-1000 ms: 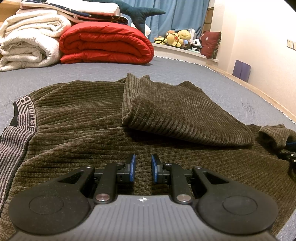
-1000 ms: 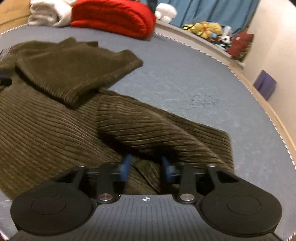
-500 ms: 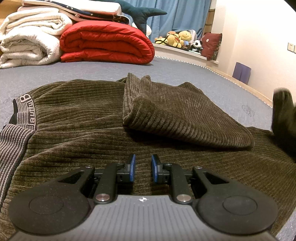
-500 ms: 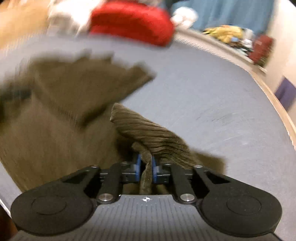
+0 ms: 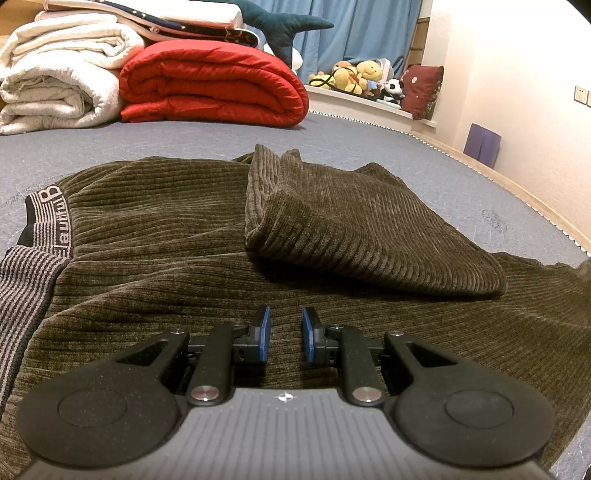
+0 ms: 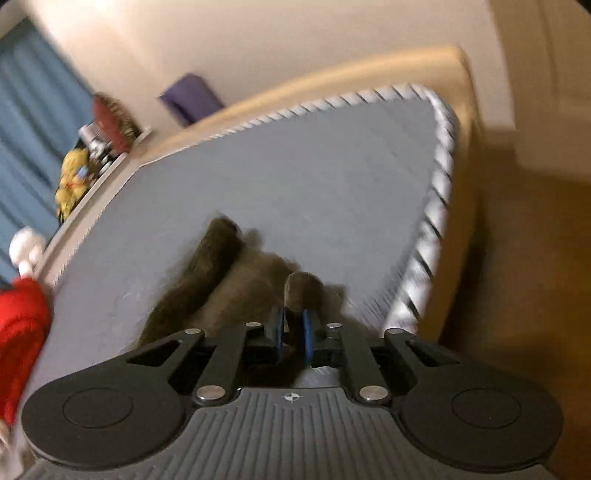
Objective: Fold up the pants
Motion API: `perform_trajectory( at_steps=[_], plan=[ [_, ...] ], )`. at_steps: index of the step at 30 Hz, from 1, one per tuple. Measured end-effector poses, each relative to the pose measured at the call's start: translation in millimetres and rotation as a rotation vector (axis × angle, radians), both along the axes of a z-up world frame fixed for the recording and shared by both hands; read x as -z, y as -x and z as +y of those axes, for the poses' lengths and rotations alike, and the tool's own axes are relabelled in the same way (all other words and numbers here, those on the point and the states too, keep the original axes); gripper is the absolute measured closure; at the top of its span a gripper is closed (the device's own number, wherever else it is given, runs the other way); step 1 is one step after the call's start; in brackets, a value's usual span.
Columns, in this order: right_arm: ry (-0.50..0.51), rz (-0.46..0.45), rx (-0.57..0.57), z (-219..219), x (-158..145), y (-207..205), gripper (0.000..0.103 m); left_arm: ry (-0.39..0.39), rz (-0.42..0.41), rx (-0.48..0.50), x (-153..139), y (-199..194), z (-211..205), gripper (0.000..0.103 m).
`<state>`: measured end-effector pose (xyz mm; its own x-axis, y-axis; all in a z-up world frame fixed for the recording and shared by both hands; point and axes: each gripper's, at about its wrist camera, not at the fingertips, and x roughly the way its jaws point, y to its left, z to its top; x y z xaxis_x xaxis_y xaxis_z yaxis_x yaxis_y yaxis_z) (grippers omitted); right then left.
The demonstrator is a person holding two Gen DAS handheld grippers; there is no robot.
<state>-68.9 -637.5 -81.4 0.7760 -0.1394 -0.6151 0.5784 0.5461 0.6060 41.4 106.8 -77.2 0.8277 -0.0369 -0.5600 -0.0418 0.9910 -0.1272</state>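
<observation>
Lying spread over a grey mattress point(image 5: 369, 136), brown corduroy pants point(image 5: 166, 258), with the striped waistband point(image 5: 22, 280) at the left and one leg point(image 5: 362, 229) doubled back across the middle. Hovering low over the cloth near the front edge, left gripper point(image 5: 284, 334), blue pads point(image 5: 264, 332) a small gap apart, nothing between them, only fabric showing beneath. Stacked at the far end of the mattress, a red quilt point(image 5: 210, 85) beside a white blanket point(image 5: 55, 81); plush toys point(image 5: 354, 77) on a ledge before blue curtains point(image 5: 351, 33).

Tilted hard to one side and blurred, the right wrist view. Pinching a bunched fold of pants point(image 6: 301, 291), right gripper point(image 6: 293, 334), pads point(image 6: 307, 334) pressed on the cloth on both sides while the jaws begin to open. Trailing away from the grip across the mattress point(image 6: 295, 177), more brown cloth, with the mattress corner and its pale piping close on the right.
</observation>
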Motion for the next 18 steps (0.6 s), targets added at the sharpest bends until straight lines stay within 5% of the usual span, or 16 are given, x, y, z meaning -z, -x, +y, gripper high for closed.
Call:
perform_trajectory(
  at_steps=[2, 7, 9, 10, 11, 12, 16, 18],
  plan=[
    [-0.059, -0.031, 0.038, 2.3, 7.8, 1.0, 0.055, -0.001, 0.001, 0.000, 0.1, 0.1, -0.4, 0.082],
    [-0.213, -0.128, 0.042, -1.9, 16.0, -7.8, 0.041, 0.001, 0.004, 0.001, 0.3, -0.7, -0.1, 0.082],
    [-0.286, -0.138, 0.054, -6.8, 20.9, -11.5, 0.046, 0.001, 0.004, 0.001, 0.4, -0.5, -0.5, 0.082],
    [-0.296, -0.128, 0.048, -7.3, 21.9, -15.5, 0.063, 0.001, 0.004, 0.001, 0.3, -0.5, -0.2, 0.082],
    [-0.294, -0.122, 0.036, -7.6, 22.4, -20.7, 0.090, 0.000, 0.004, 0.001, 0.3, -0.4, -0.4, 0.082],
    [-0.279, -0.119, 0.032, -7.9, 20.1, -24.6, 0.095, -0.001, 0.005, 0.002, 0.4, -0.3, -0.5, 0.082],
    [-0.059, -0.130, 0.150, -8.7, -13.8, -12.6, 0.097, -0.004, 0.009, 0.003, 0.4, -0.9, -0.4, 0.082],
    [-0.019, -0.030, 0.182, -5.7, -8.6, -10.9, 0.096, -0.003, 0.009, 0.003, 0.4, -1.0, -0.6, 0.082]
  ],
)
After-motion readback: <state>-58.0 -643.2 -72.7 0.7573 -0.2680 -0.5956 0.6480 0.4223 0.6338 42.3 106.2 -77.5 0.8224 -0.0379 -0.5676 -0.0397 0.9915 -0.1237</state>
